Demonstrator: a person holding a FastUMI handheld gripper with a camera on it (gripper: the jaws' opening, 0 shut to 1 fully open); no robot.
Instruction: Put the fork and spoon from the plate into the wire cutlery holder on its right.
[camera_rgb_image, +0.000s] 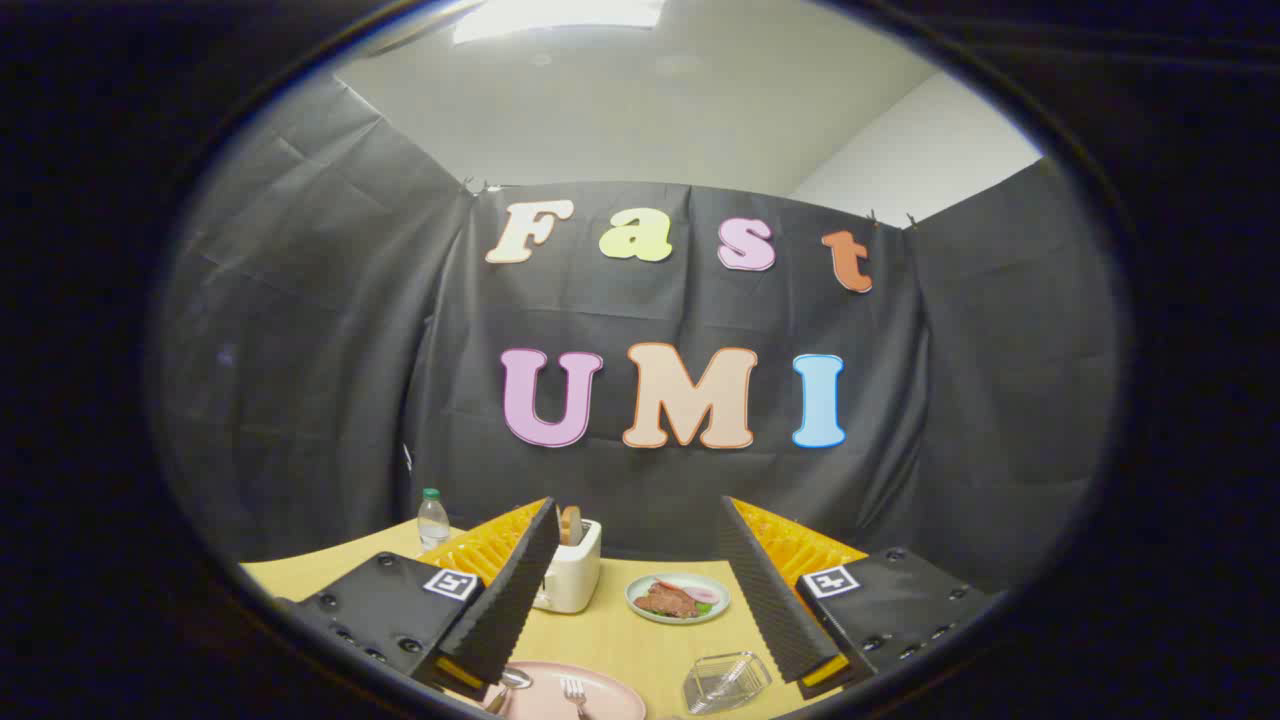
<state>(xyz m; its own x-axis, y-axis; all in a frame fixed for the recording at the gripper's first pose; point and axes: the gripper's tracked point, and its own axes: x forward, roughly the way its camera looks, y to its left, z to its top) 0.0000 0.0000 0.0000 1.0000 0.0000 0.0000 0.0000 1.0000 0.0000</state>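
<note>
A pink plate (610, 692) lies on the table low between my fingers. On it rest a fork (574, 694), tines pointing away from me, and a spoon (515, 680) by the plate's left rim. To the right of the plate stands the wire cutlery holder (727, 681), with nothing seen inside it. My gripper (640, 600) hangs above the table, open wide, with nothing between its fingers. The left finger (510, 595) is over the spoon side and the right finger (775, 595) is over the holder.
Beyond the fingers stand a white toaster (572, 570) with bread in it, a small plate of food (678, 598), and a water bottle (432, 520) at the far left of the yellow table (640, 645).
</note>
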